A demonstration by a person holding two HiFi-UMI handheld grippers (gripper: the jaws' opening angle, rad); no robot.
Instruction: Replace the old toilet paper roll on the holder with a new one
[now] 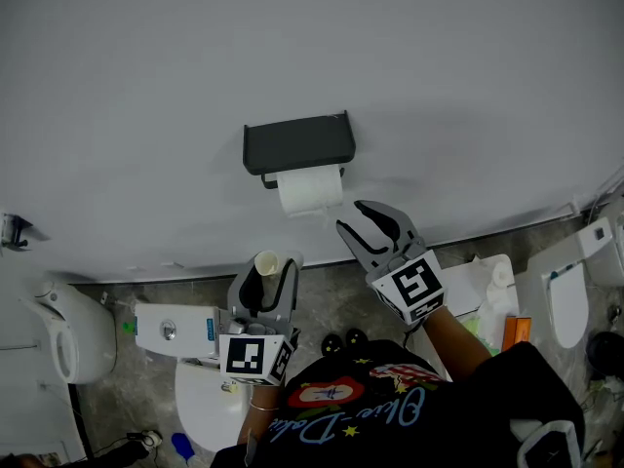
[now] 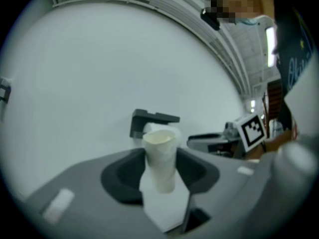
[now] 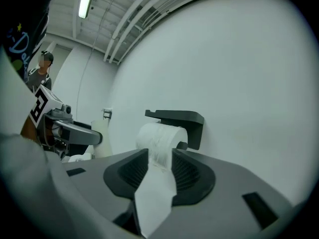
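The wall (image 1: 292, 47) is bare on all sides of the dark holder (image 1: 297, 146), so there is free room above it, to its left and to its right. Under the holder's flat top hangs a full white roll (image 1: 310, 191), and its lower edge is open to the front. Lower down the space is more narrow: a toilet (image 1: 200, 403) stands at the left on the grey floor (image 1: 322, 295).

The left gripper (image 1: 265, 279) is below and left of the holder, well apart from it. Its jaws stand wide and are closed on the old roll (image 1: 266, 262), an almost empty tube that stands upright between them.

The right gripper (image 1: 353, 216) is just beside the full roll, at its lower right, with the tips pointing at it. Its jaws are apart and press on nothing. In the right gripper view a strip of paper (image 3: 155, 193) runs from the roll down between them.

Both grippers point about level toward the wall. The right forearm reaches up from the lower right, more forward than the left.
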